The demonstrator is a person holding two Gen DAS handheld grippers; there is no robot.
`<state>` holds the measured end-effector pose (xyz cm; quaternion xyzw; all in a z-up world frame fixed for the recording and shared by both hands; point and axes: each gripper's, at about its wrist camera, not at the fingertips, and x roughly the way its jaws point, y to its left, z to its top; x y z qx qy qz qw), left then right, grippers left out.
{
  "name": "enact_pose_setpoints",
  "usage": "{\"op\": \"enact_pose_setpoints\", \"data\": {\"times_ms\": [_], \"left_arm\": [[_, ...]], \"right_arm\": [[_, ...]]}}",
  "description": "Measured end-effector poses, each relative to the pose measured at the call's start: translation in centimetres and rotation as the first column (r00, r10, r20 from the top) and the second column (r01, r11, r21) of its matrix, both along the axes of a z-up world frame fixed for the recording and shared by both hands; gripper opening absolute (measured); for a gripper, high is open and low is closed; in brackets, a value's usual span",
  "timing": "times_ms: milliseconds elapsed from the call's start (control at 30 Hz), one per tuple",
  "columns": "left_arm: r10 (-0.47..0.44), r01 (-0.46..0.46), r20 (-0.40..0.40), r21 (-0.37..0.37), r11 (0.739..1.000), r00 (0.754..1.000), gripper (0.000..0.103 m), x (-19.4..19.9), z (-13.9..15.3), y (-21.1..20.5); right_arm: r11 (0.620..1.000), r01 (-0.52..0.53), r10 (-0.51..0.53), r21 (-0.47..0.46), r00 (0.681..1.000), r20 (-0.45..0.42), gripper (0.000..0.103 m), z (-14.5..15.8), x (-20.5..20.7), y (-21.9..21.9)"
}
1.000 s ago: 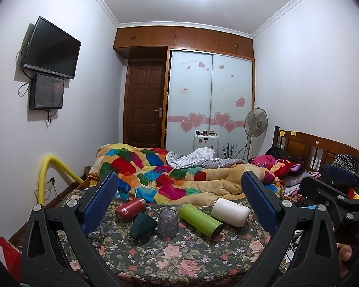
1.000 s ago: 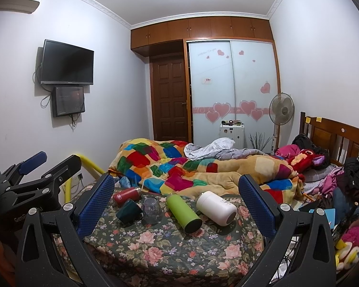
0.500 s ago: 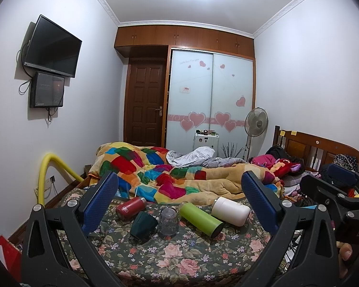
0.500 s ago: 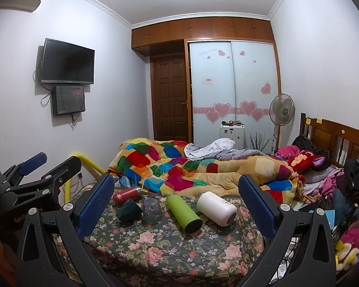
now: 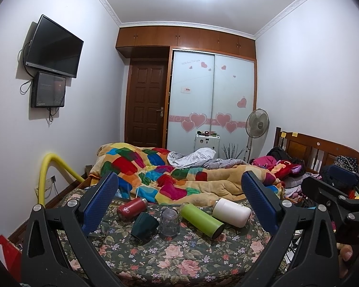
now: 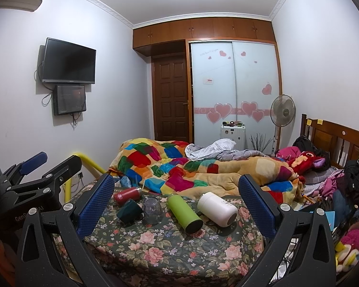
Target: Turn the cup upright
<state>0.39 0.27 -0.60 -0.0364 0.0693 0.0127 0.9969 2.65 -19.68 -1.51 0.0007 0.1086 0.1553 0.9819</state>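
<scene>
Bedroom, floral-cloth worktop (image 5: 179, 258) at the foot of a bed with a patchwork quilt (image 5: 170, 174). Clear glass cup (image 5: 170, 222) stands mouth-down mid-worktop, between tipped dark green cup (image 5: 143, 224) and lying lime-green bottle (image 5: 202, 220). Left gripper (image 5: 179, 203) and right gripper (image 6: 177, 203) fingers wide apart, empty, short of the cups.

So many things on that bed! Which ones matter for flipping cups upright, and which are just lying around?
Part of the job:
dark green cup
clear glass cup
red bottle
green bottle
white bottle
left gripper
right gripper

Just lying about:
patchwork quilt
plush toy
fan
</scene>
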Motion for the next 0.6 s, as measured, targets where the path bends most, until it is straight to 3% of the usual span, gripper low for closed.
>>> {"op": "enact_pose_setpoints", "data": {"times_ms": [367, 600], "left_arm": [[-0.003, 0.002, -0.012, -0.003, 1.000, 1.000, 0.103, 0.6, -0.1, 0.4], [0.006, -0.006, -0.061, -0.006, 1.000, 0.998, 0.103, 3.1, -1.3, 1.0]], "right_arm": [[1.000, 0.002, -0.002, -0.002, 1.000, -0.017, 0.103, -0.2, 0.4, -0.1], [1.000, 0.004, -0.004, -0.009, 0.998, -0.058, 0.103, -1.1, 2.0, -0.3]]}}
